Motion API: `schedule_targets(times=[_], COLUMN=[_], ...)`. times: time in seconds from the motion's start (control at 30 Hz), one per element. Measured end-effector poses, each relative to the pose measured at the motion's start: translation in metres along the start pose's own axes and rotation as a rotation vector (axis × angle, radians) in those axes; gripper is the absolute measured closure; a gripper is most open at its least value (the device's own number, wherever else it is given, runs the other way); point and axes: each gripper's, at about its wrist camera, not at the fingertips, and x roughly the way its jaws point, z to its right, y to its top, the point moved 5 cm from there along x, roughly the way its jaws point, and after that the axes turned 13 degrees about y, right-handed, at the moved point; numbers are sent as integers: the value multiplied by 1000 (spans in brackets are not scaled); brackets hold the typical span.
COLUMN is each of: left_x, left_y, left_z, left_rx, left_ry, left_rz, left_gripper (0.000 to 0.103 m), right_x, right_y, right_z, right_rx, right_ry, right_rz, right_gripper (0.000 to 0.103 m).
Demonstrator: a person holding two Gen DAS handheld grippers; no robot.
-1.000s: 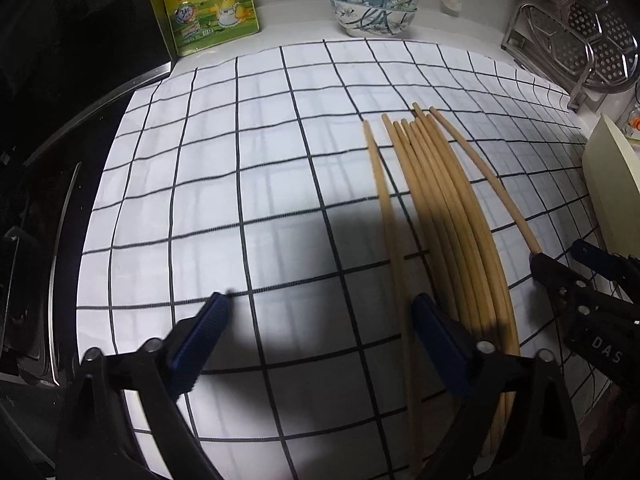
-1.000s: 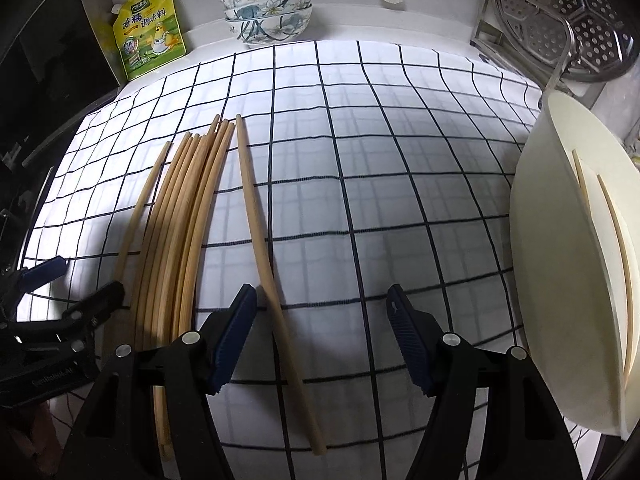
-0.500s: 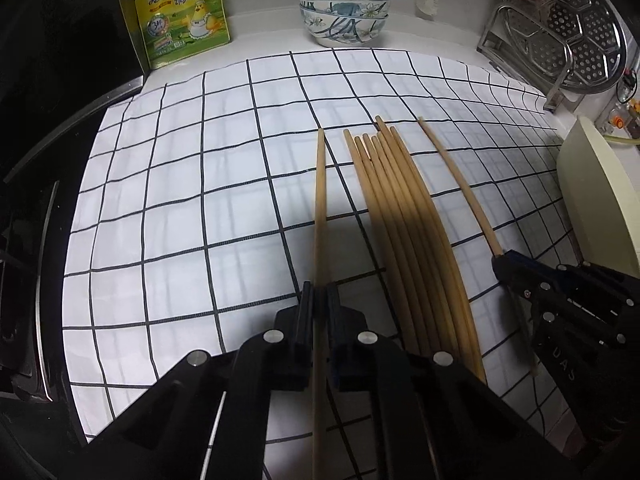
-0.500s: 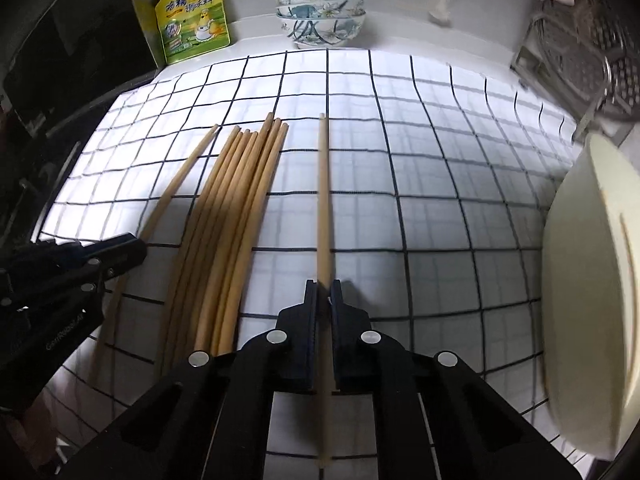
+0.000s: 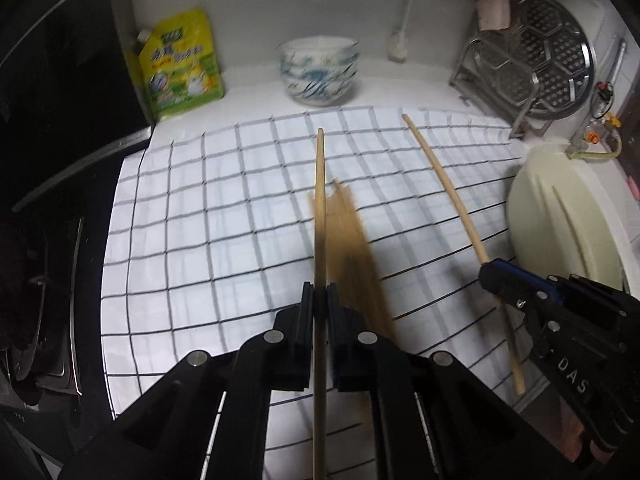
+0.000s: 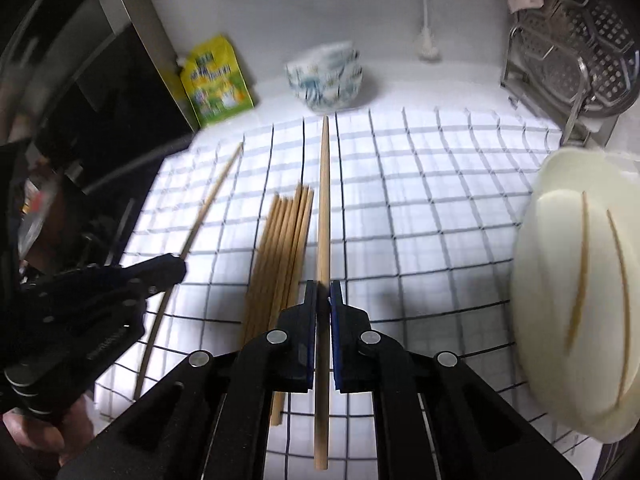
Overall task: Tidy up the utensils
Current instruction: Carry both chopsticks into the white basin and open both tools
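Left tongs and right tongs each clamp one chopstick lifted off the checked cloth. Beyond, a chopstick bundle remains unsorted; at right, the cream holder already contains two.

Right gripper is clamping one chopstick between closed jaws, stick pointing at the cloth's far edge. Loose chopstick bundle is lying on the checked cloth just left of it. Left gripper is pinching another chopstick near the cloth's left edge. Cream holder is sitting at the right edge with two sticks showing through its slots.
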Motion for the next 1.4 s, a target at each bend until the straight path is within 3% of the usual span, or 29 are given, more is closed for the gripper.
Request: schedule_targets(times=[0.2, 0.47, 0.63, 0.8, 0.97, 1.4], left_x=[-36, -59, -55, -36, -17, 18], left_y=[27, 56, 65, 60, 53, 38], left_z=[68, 194, 267, 316, 338, 344], left_rx=[27, 122, 187, 231, 254, 265], left_ry=[-91, -192, -229, -230, -203, -130], left_rz=[50, 108, 113, 72, 40, -42], left_gripper=[96, 96, 96, 96, 96, 95], right_x=[-58, -136, -153, -146, -136, -120], right_y=[5, -9, -19, -27, -36, -46], right_z=[40, 161, 212, 249, 268, 287], right_rx=[38, 166, 212, 246, 267, 289], right_ry=[-20, -154, -189, -174, -150, -126], right_rz=[74, 142, 141, 104, 72, 25], right_gripper=[97, 97, 97, 97, 97, 96])
